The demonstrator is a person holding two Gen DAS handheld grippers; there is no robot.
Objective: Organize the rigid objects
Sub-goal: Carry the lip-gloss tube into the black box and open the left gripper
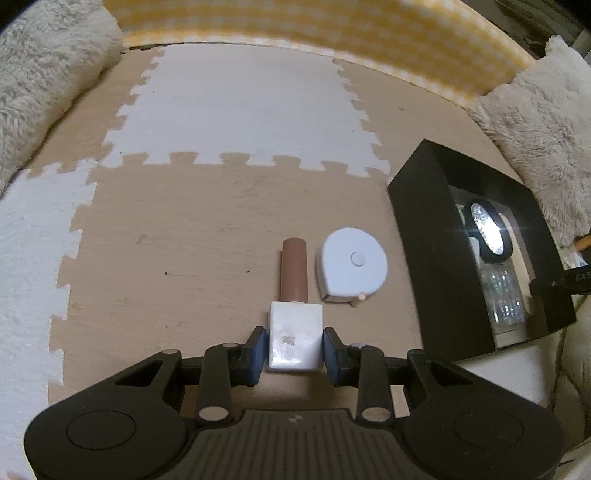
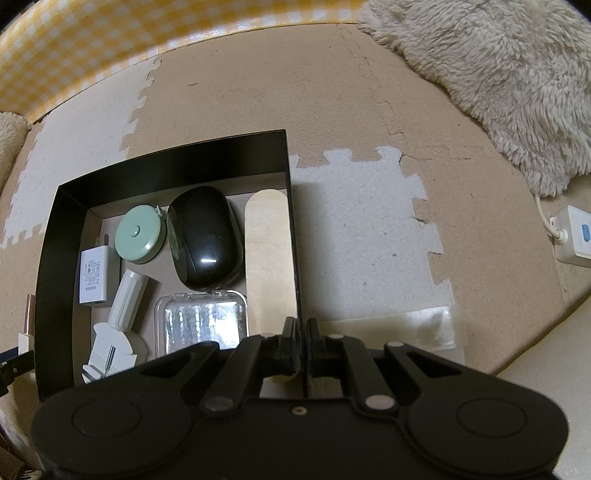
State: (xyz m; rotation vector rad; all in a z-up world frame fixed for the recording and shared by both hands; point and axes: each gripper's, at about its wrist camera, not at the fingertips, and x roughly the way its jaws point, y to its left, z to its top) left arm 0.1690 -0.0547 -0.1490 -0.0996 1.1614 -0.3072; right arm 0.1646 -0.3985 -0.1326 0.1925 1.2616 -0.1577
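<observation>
A white square bottle [image 1: 294, 332] with a long brown cap [image 1: 293, 271] lies on the tan foam mat, cap pointing away. My left gripper [image 1: 294, 341] is shut on its white body, a blue pad pressed to each side. Just right of the cap lies a round white tape measure [image 1: 351, 266]. A black open box [image 1: 417, 206] stands at the right. My right gripper [image 2: 302, 328] is shut on the right wall of the black box [image 2: 166, 158]. The bottle's edge [image 2: 27, 317] shows left of the box.
Inside the box lie a green tape measure [image 2: 138, 234], a black oval case [image 2: 205, 242], a white charger [image 2: 95, 275], a clear plastic case [image 2: 203, 321], a wooden stick [image 2: 267, 258] and a white plug [image 2: 118, 325]. A fluffy rug [image 2: 498, 74], a power strip [image 2: 576, 236] and a yellow checked wall [image 1: 295, 22] border the mat.
</observation>
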